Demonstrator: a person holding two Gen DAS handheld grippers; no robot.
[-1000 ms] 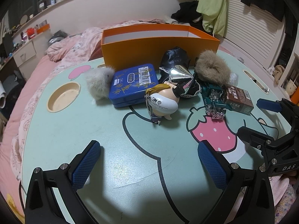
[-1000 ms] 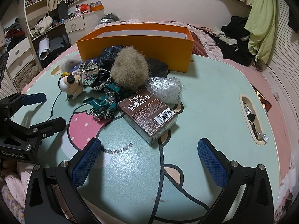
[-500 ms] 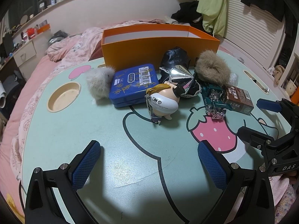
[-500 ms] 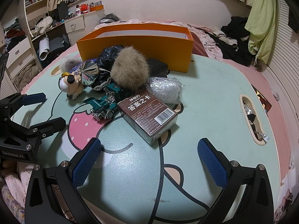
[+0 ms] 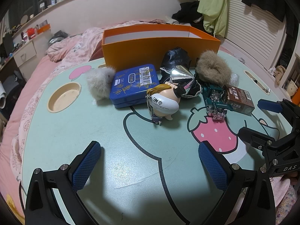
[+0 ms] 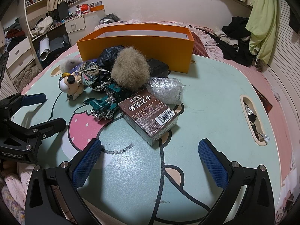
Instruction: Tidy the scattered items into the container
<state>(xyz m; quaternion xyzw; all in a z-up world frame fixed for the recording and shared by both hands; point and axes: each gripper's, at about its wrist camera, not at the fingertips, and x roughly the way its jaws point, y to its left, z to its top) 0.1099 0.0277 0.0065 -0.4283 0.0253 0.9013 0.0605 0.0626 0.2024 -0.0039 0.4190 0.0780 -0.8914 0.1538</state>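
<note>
Nothing has moved since the earlier frames: my left gripper [image 5: 149, 162] and right gripper [image 6: 150, 159] hover at bottom centre, jaws wide apart and empty, while the items lie heaped mid-frame before the orange box [image 6: 135, 46] at upper centre. The card box [image 6: 149, 115] touches the toy car [image 6: 105, 105] and foil wad [image 6: 166, 90]. A careless grab could drag these neighbours or slip.

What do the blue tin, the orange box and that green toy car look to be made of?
Blue tin: likely painted metal, glossy lid with a rolled rim. Orange box: looks like matte cardboard, thin straight walls, white inside. Green car: probably die-cast metal or plastic, shiny paint, chrome-looking engine and wheels.
</note>
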